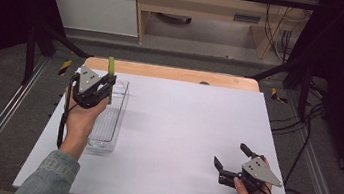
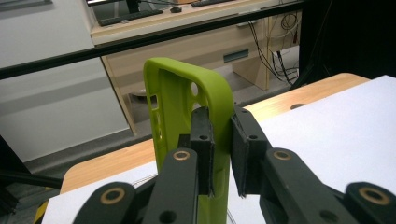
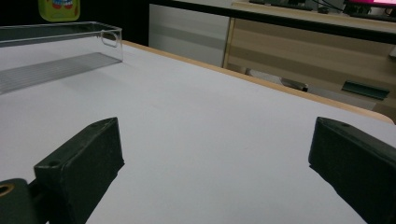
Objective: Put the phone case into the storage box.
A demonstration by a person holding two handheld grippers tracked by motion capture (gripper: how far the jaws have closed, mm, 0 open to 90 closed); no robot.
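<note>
A green phone case [image 2: 187,93] is being pinched along one side wall by the left gripper [image 1: 103,87], upright above the far end of the clear tray [image 1: 115,120] at the table's left. It is judged light, rubbery and flexible; a hold near a corner is advised. The right gripper [image 1: 232,158] is being held spread, empty, near right.
</note>
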